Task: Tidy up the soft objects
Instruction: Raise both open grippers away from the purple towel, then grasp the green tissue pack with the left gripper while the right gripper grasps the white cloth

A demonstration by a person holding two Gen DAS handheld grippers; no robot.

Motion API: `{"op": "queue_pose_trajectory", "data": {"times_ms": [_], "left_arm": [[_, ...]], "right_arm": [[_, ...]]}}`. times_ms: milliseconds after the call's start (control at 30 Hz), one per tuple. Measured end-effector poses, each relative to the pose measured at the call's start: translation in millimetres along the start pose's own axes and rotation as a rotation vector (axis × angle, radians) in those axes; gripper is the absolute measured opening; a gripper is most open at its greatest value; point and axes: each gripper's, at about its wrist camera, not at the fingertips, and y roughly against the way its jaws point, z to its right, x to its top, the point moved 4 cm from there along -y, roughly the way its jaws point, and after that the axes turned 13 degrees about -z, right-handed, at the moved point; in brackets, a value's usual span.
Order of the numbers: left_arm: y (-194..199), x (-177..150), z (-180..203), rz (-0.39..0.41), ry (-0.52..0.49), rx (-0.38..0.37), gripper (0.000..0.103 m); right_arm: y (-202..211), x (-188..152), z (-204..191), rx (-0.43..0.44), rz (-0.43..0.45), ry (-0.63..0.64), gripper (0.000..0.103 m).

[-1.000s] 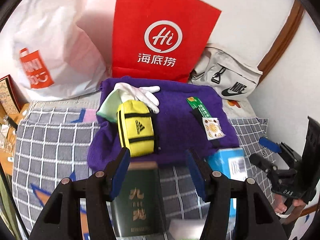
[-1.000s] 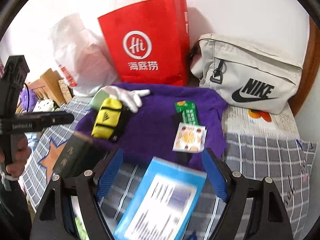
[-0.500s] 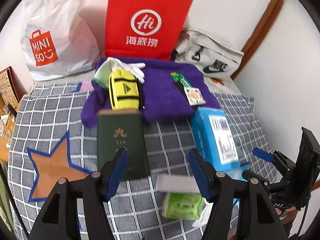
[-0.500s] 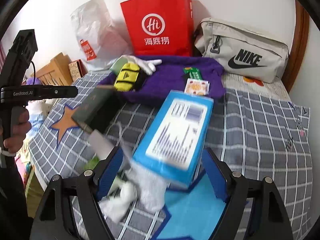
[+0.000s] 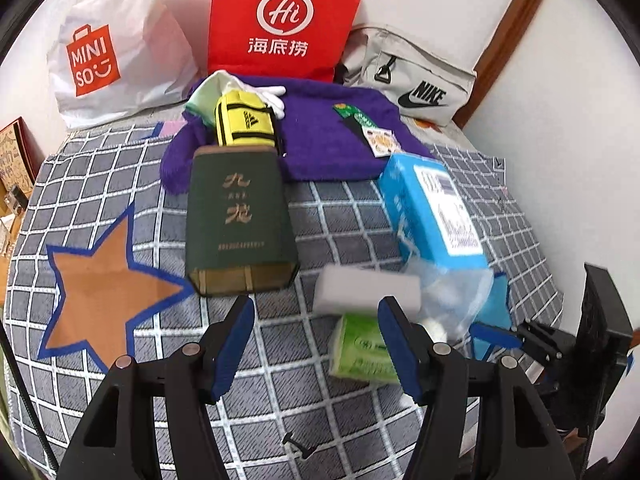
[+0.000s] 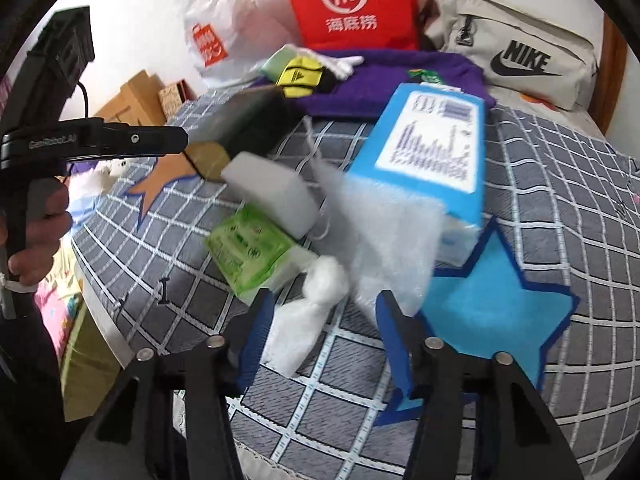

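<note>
White cotton wad [image 6: 325, 280] lay just ahead between the right hand-held gripper's [image 6: 324, 320] released jaws; left hand-held gripper [image 5: 316, 332] released, farther.

Grey bedspread [image 5: 360, 216] with white grid and an orange star [image 5: 108, 284]; purple sweater [image 5: 320, 136]; yellow pouch [image 5: 244, 124], black straps; dark green box [image 5: 240, 220], gold characters; blue box [image 5: 432, 208]; red bag [image 5: 284, 20].

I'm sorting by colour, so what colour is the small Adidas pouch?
Yellow with black straps: the pouch shows best in the left wrist view.
</note>
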Motion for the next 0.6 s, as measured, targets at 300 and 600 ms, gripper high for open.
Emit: {"op": "queue_pose_trajectory", "data": {"times_ms": [300,600], "left_arm": [[-8,-20,-14,-0.018,-0.008,-0.008,0.062],[-27,-34,-6,-0.040,-0.020,-0.050,0.070]], "right_arm": [[-29,11,-6,-0.099,-0.026,0.027,0.036],[-10,-1,-6,-0.074,0.031,0.028,0.022]]}}
